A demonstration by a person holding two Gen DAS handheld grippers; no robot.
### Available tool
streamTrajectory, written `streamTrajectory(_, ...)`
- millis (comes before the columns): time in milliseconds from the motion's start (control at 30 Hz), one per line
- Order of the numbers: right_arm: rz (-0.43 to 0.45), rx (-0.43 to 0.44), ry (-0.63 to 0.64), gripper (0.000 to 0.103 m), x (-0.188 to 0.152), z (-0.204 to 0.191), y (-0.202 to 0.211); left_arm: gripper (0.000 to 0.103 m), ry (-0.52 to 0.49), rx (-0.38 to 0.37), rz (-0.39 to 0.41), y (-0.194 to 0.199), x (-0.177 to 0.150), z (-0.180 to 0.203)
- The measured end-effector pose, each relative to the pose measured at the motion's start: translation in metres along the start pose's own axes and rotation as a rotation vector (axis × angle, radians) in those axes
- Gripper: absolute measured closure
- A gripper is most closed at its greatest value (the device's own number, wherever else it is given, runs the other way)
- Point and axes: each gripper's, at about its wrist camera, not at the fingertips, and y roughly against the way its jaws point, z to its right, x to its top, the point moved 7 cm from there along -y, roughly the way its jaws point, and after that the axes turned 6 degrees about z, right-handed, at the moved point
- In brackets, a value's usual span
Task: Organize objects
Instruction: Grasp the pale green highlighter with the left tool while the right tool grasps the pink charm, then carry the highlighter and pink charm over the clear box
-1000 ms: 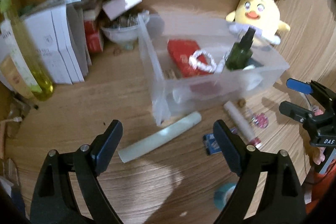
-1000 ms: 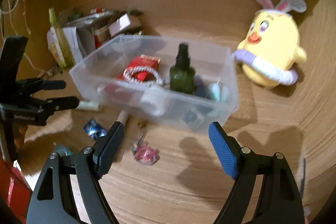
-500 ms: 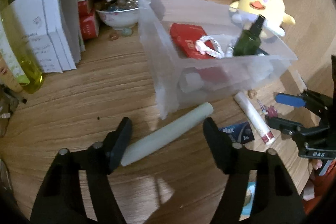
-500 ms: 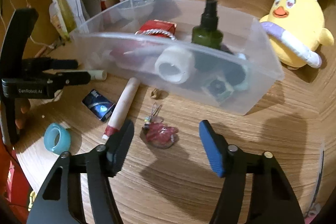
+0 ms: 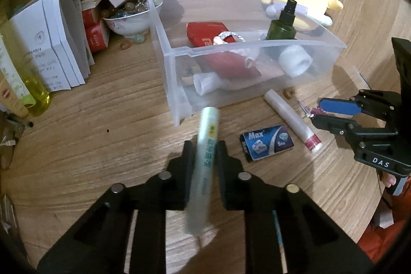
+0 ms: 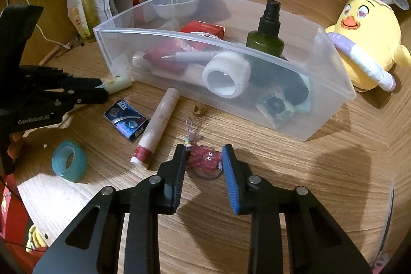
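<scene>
My left gripper (image 5: pixel 204 147) is shut on a pale green tube (image 5: pixel 206 145), held just in front of the clear plastic bin's (image 5: pixel 179 84) near corner; the tube's tip shows in the right wrist view (image 6: pixel 117 84). My right gripper (image 6: pixel 204 154) is part open, its fingers on either side of a red charm keychain (image 6: pixel 205 162) lying on the wooden table. The bin (image 6: pixel 328 91) holds a green spray bottle (image 6: pixel 265 35), a red box (image 6: pixel 203 28), a white tape roll (image 6: pixel 226 77) and other small items.
A white and red tube (image 6: pixel 156 127), a blue Max packet (image 6: pixel 125 120) and a teal ring (image 6: pixel 68 161) lie in front of the bin. A yellow chick plush (image 6: pixel 367 40) sits to the bin's right. Boxes, a marble bowl (image 5: pixel 128 19) and a yellow bottle (image 5: pixel 25 71) crowd the left.
My left gripper has closed on the pale green tube and turned it end-on. My right gripper has moved down around the red charm and narrowed.
</scene>
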Motion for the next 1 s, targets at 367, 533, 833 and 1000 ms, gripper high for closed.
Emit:
streamTrajectory(367, 0.072, -0.002, -0.047, 0.077, 0.01, 0.003, 0.022, 0.088, 0.009, 0.039, 0.054, 0.021, -0.001, 0.011)
streamTrajectory(533, 0.117, -0.02, -0.017, 0.077, 0.025, 0.005, 0.038, 0.088, 0.001, 0.054, 0.09, 0.034, 0.002, 0.013)
streamTrajectory(833, 0.206, -0.045, -0.005, 0.077, 0.044, 0.012, 0.069, 0.088, 0.018, 0.058, 0.167, 0.059, 0.019, 0.019)
streamTrajectory(1000, 0.252, -0.052, -0.023, 0.077, 0.057, 0.017, 0.08, 0.088, 0.017, 0.05, 0.22, 0.075, 0.031, 0.025)
